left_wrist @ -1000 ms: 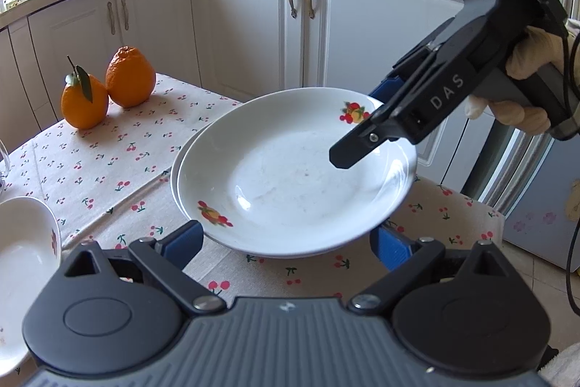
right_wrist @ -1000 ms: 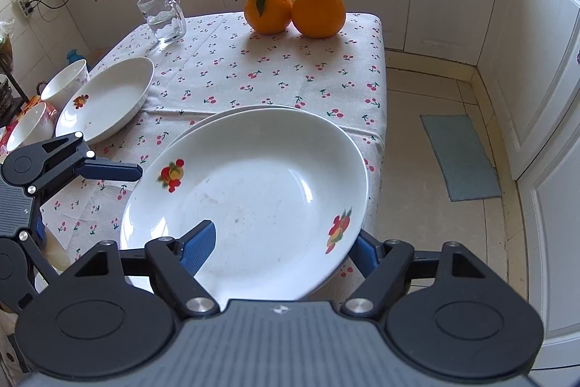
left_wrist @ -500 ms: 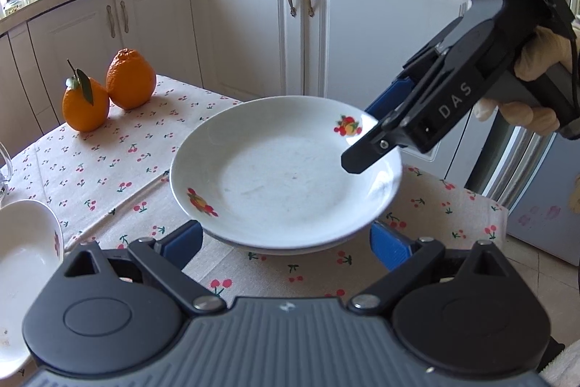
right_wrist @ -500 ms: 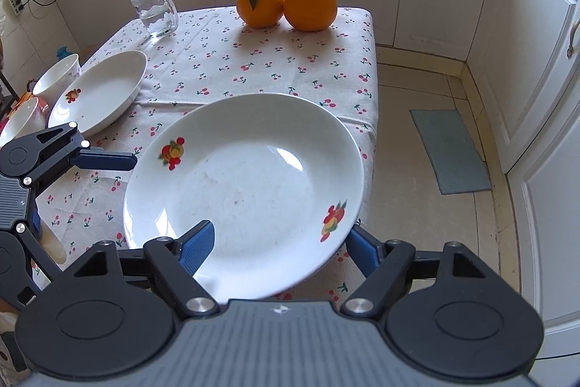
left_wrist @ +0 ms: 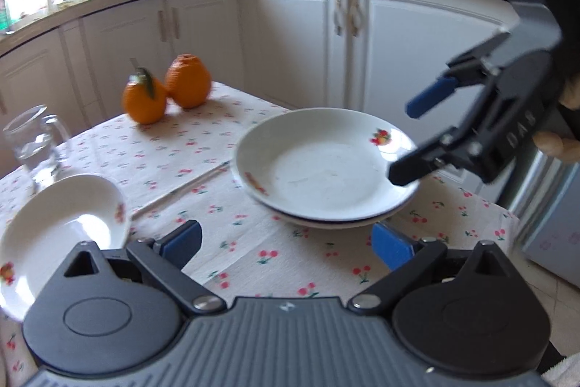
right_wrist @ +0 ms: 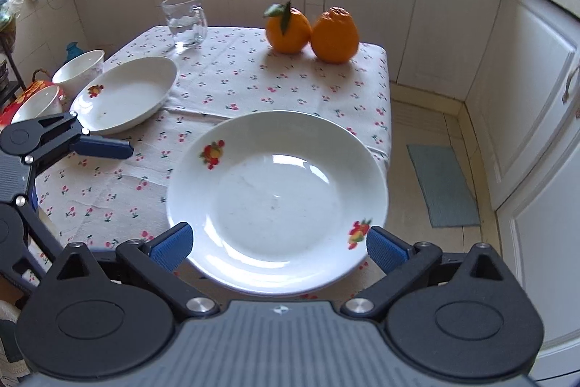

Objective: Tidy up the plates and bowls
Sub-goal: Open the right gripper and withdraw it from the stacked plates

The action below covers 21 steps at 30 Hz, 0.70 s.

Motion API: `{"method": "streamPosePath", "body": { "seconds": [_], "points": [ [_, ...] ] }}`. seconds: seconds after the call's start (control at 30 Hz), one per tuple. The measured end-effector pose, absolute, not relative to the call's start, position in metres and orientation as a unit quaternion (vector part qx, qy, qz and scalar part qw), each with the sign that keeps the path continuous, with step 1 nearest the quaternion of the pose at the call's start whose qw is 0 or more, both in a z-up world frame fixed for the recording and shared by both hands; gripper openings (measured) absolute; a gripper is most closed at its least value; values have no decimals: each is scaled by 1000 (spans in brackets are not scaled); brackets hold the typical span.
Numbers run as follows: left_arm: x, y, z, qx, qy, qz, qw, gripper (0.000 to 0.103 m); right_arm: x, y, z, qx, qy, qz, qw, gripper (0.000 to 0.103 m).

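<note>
Two white fruit-print plates lie stacked (left_wrist: 326,169) (right_wrist: 279,202) near the table's corner on the cherry-print cloth. My right gripper (right_wrist: 279,245) (left_wrist: 417,136) hangs just behind the stack. Its jaws are opening wide and the pads do not press the near rim that lies between them. The left gripper (left_wrist: 286,242) is open over bare cloth, short of the stack, with nothing between its fingers (right_wrist: 105,147). A third plate (left_wrist: 61,227) (right_wrist: 123,97) sits apart at the table's left. Two white bowls (right_wrist: 78,69) (right_wrist: 36,104) stand beyond it.
Two oranges (right_wrist: 311,31) (left_wrist: 166,93) and a glass jug (right_wrist: 185,20) (left_wrist: 32,140) stand at the table's far side. The stack sits close to the table edge (right_wrist: 384,133), with floor and a mat (right_wrist: 442,184) below. White cabinets surround the table.
The upper plate came down onto the lower one and lies on it. The right gripper's jaws spread wide off it. Both grippers drew back from the stack and rose a little.
</note>
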State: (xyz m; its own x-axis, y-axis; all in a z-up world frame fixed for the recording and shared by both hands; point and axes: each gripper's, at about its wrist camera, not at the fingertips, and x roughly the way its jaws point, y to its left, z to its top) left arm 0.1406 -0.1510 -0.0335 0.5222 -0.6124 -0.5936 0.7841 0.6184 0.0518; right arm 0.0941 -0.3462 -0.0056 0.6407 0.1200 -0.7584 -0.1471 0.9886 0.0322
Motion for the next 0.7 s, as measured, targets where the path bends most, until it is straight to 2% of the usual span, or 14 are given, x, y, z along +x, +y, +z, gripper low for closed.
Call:
{"method": "streamPosePath", "body": {
  "seconds": [0.17,0.33,0.7],
  "points": [
    [143,-121,-34,126,278,-301,903,100,89,-319,0,-47,404,92,909,103],
    [167,-93,-55,109,331,-171,921,100,96,-298,7,-64,396,116,909,103],
    [190,-68,-75,79,345,-124,927,100,139,-254,7,-91,396,185,895,103]
  ]
}}
